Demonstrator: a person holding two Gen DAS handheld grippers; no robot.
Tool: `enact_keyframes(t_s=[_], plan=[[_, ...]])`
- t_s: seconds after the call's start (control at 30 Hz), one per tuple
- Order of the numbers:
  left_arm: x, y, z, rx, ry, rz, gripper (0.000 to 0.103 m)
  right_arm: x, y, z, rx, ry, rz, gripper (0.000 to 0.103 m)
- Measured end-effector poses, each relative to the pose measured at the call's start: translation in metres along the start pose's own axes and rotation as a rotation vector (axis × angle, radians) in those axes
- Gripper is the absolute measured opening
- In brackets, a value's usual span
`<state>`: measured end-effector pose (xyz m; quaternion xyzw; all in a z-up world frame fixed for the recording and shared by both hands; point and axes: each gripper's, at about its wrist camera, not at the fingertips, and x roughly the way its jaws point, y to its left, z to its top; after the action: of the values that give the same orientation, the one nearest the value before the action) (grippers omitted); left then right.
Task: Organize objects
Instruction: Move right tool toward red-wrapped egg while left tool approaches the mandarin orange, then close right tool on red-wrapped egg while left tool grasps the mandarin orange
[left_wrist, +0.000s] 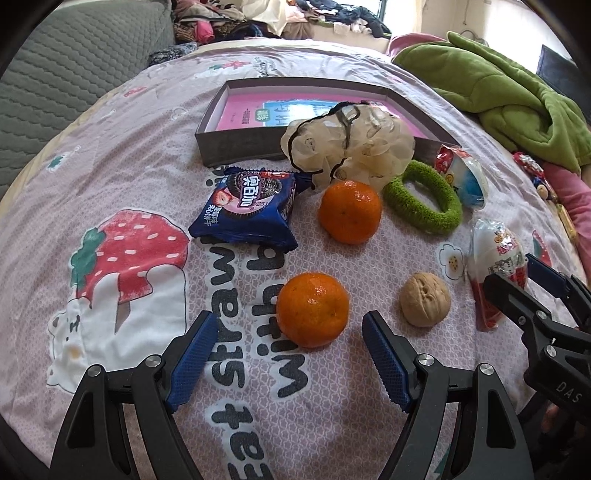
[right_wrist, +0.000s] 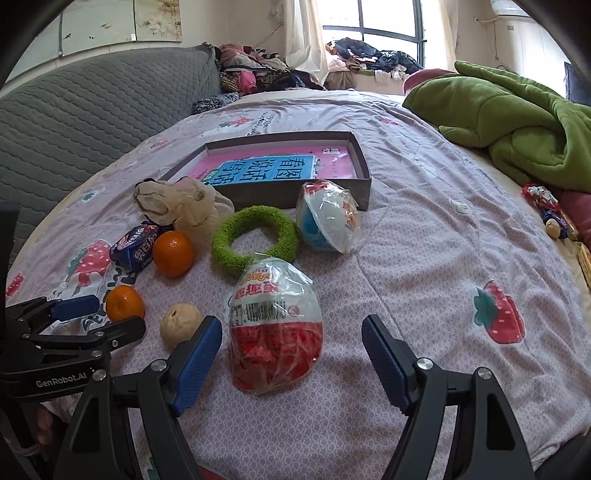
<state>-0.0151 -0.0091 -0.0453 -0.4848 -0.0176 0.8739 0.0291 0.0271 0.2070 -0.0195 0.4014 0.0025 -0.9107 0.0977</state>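
Both claws hang low over the bed, wide open and empty. The left claw (left_wrist: 286, 354) has the near orange (left_wrist: 312, 309) straight ahead, sitting just past its fingertips and roughly centred in the gap; being round, it gives no axis to line up with. The right claw (right_wrist: 291, 354) frames the wrapped toy egg (right_wrist: 276, 326), which lies on its side with its long axis running away from the claw, red end near, white end far. So my guess is each claw takes what lies before it: the left is nearer the orange, the right nearer the egg. The walnut (left_wrist: 425, 300) lies between the two, close to the right fingertip of the left claw.

Farther off are a second orange (left_wrist: 349, 211), a blue biscuit packet (left_wrist: 246, 209) to its left, a green fuzzy ring (left_wrist: 423, 201) to its right, and a round toy capsule (right_wrist: 327, 221) beyond the egg. A crumpled sheer hair tie (left_wrist: 347, 142) leans against the front wall of the shallow grey box (left_wrist: 236, 149), the likely destination, which holds only a pink booklet (right_wrist: 280, 166).

The surface is a soft lilac bedsheet (right_wrist: 424, 258) printed with strawberries, so things may roll or sink. A green blanket (right_wrist: 517, 122) is heaped far right, and clothes are piled by the window (right_wrist: 388, 33).
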Motion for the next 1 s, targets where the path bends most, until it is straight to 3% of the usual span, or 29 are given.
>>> enact_keyframes(t_s=[0.37, 0.6, 0.83, 1.0], plan=[[0.012, 0.003, 0.004, 0.002, -0.026, 0.022, 0.081, 0.009, 0.006, -0.001, -0.033, 0.006, -0.008, 0.064], [0.016, 0.01, 0.007, -0.017, -0.036, -0.015, 0.081, 0.011, 0.011, -0.002, -0.058, 0.003, -0.015, 0.056], [0.018, 0.002, 0.006, 0.027, -0.059, 0.026, 0.081, 0.012, 0.01, -0.002, -0.061, 0.002, -0.012, 0.055], [0.017, 0.004, 0.007, 0.019, -0.062, 0.004, 0.081, 0.012, 0.009, -0.002, -0.058, 0.004, -0.006, 0.055]])
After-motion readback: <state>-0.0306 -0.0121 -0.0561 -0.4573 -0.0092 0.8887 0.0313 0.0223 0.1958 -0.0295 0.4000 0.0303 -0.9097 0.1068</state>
